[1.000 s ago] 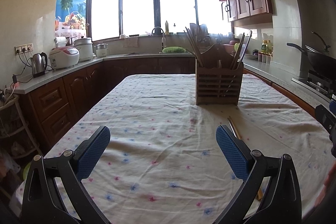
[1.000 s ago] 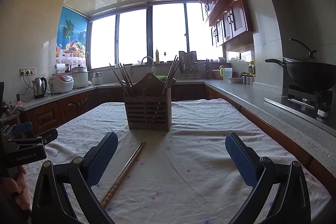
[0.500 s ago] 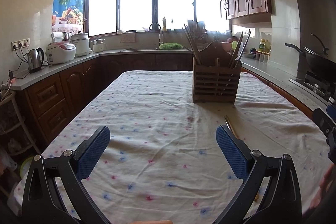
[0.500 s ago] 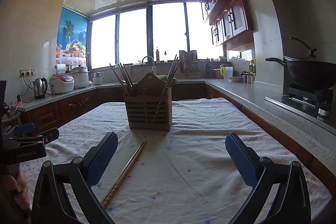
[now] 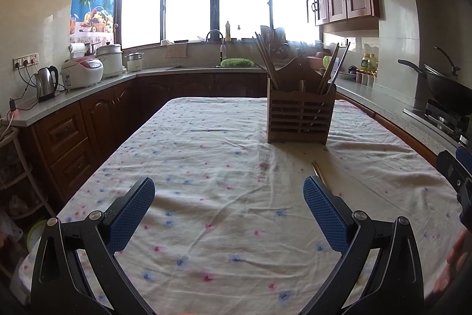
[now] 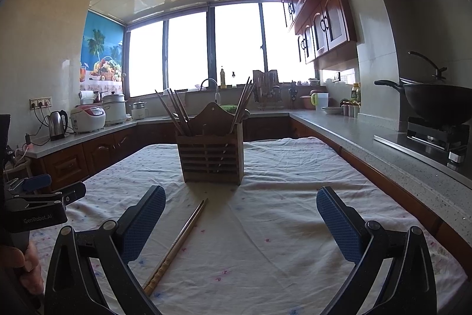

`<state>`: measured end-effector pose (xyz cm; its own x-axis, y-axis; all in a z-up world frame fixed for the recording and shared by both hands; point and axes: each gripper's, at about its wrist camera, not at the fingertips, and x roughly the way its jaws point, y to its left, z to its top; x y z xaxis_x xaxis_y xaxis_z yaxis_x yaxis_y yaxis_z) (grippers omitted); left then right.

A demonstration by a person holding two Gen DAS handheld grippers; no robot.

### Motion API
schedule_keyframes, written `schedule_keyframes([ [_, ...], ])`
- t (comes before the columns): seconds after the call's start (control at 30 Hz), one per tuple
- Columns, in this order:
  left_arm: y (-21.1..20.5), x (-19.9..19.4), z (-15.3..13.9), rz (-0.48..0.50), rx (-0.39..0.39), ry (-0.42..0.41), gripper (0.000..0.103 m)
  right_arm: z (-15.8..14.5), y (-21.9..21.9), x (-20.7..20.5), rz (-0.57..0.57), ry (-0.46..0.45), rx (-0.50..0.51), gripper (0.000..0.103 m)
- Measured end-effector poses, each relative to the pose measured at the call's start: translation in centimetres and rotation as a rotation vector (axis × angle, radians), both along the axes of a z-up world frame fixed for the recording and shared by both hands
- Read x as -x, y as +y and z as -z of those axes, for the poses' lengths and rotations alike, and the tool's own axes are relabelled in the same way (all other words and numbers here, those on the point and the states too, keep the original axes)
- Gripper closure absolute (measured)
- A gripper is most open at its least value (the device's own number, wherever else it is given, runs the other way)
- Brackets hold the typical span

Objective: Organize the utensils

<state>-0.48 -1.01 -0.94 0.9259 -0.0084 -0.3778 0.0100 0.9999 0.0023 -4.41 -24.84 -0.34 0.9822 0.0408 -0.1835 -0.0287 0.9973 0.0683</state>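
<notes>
A slatted wooden utensil holder stands upright on the cloth-covered table, with chopsticks leaning out of its left and right compartments; it also shows in the right wrist view. A pair of chopsticks lies flat on the cloth in front of the holder, just right of my right gripper's left finger; only its tip shows in the left wrist view, behind my left gripper's right finger. My left gripper is open and empty above the cloth. My right gripper is open and empty.
The table carries a white flowered cloth. Dark wooden counters run along the left, back and right, with a kettle and rice cookers on the left. A wok sits on a stove at right. My left gripper shows at the right wrist view's left edge.
The left gripper has tilted upward and drawn slightly nearer the holder. The right gripper has barely moved. Both stay open.
</notes>
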Motion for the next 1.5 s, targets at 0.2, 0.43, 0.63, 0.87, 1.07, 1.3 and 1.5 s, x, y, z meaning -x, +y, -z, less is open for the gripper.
schedule_keyframes([
  [0.2,-0.02,-0.03,-0.16,0.006,-0.001,-0.002,0.000,-0.10,-0.05,-0.01,-0.003,-0.001,-0.012,0.000],
  [0.43,-0.10,-0.19,-0.23,0.009,0.000,0.000,0.000,-0.18,-0.10,-0.11,-0.010,0.005,-0.018,0.000],
  [0.63,-0.12,-0.31,-0.28,0.011,-0.003,0.003,0.000,-0.28,-0.10,-0.17,-0.013,0.004,-0.024,0.000],
  [0.87,-0.27,-0.46,-0.28,0.015,-0.002,0.007,0.000,-0.32,-0.01,-0.25,-0.016,0.005,-0.030,0.000],
  [1.07,-0.37,-0.58,-0.31,0.018,0.001,0.007,0.000,-0.36,-0.01,-0.30,-0.017,0.004,-0.031,0.000],
  [1.3,-0.34,-0.69,-0.40,0.016,0.003,0.006,0.000,-0.36,-0.01,-0.30,-0.017,0.005,-0.031,0.000],
  [1.5,-0.34,-0.79,-0.45,0.017,0.001,0.007,0.000,-0.42,0.01,-0.32,-0.018,0.004,-0.031,0.000],
])
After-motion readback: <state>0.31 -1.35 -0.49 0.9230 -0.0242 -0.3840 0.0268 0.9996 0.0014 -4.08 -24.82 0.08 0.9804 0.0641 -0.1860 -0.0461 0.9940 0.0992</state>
